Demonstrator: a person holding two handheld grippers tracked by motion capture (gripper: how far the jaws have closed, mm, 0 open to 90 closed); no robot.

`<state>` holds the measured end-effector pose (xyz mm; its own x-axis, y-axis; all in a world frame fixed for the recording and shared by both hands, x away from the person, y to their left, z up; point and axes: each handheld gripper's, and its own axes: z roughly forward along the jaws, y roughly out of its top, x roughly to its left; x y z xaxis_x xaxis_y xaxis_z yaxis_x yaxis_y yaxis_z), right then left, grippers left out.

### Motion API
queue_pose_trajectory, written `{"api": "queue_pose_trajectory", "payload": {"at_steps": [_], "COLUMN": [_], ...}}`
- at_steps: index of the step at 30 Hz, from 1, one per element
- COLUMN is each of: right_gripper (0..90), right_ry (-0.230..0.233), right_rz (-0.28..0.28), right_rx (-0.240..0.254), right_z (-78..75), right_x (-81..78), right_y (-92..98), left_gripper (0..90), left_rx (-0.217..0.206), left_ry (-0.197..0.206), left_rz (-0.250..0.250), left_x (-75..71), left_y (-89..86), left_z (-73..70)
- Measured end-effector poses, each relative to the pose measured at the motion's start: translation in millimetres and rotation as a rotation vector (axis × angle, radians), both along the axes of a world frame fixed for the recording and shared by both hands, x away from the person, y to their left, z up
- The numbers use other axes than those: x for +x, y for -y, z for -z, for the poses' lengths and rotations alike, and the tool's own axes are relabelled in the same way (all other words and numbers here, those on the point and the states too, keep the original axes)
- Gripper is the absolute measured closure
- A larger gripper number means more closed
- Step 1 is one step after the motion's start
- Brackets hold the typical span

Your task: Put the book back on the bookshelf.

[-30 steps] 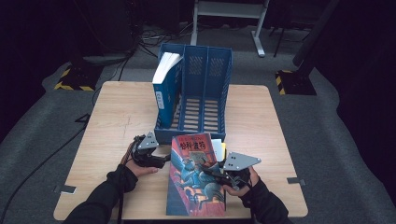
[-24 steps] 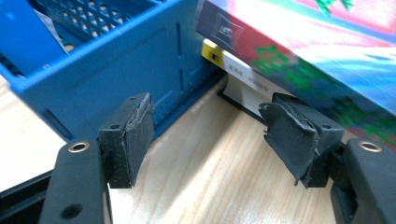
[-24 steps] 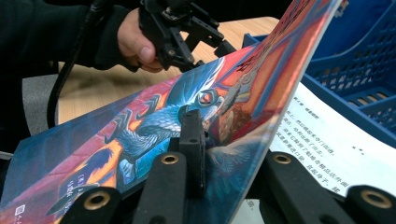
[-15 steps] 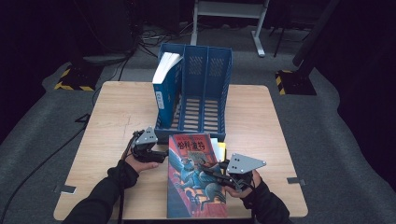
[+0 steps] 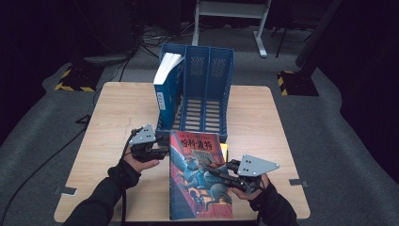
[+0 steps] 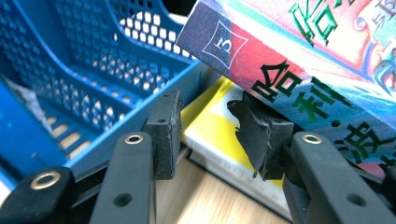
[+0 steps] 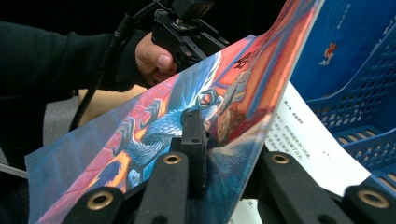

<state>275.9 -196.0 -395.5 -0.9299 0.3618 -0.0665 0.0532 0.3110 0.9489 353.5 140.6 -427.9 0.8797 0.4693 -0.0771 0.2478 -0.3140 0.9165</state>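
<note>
- Wooden table: fills centre of high view, dark floor around it.
- Blue file rack: upper centre of table, slotted compartments; a blue-covered book stands tilted in its leftmost compartment.
- Illustrated paperback: lower centre of high view, just in front of rack, red/blue cover w/ a winged creature, Chinese title at top. Left edge raised; in right gripper view the cover slopes up to the upper right, printed pages showing under it.
- Yellow book: lies flat under the paperback, mid frame in left gripper view, touching the table.
- Right gripper: lower right, jaws clamped on the paperback's right edge, one pad on the cover.
- Left gripper: left of the paperback by its spine; jaws have just been closing, gap between pads, nothing pinched; spine sits above right pad.
</note>
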Motion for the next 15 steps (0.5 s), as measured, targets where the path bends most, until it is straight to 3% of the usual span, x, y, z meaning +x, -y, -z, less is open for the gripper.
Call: {"api": "queue_pose_trajectory", "payload": {"at_steps": [3, 10, 15], "right_gripper": [78.2, 77.2, 74.9], "right_ry": [-0.006, -0.011, -0.059], "right_rz": [-0.005, -0.009, 0.004], "right_rx": [0.009, 0.021, -0.048], "right_z": [-0.6, -2.1, 1.8], "right_x": [0.4, 0.3, 6.0], "right_y": [2.4, 5.2, 4.5], "left_gripper": [69.9, 70.2, 85.2], "left_rx": [-0.012, -0.054, -0.049], "left_ry": [0.001, -0.03, -0.028], "left_rz": [0.018, 0.027, 0.075], "left_x": [-0.8, 6.7, 8.0], "left_y": [3.8, 7.4, 16.9], "left_z": [-1.6, -3.8, -7.7]}}
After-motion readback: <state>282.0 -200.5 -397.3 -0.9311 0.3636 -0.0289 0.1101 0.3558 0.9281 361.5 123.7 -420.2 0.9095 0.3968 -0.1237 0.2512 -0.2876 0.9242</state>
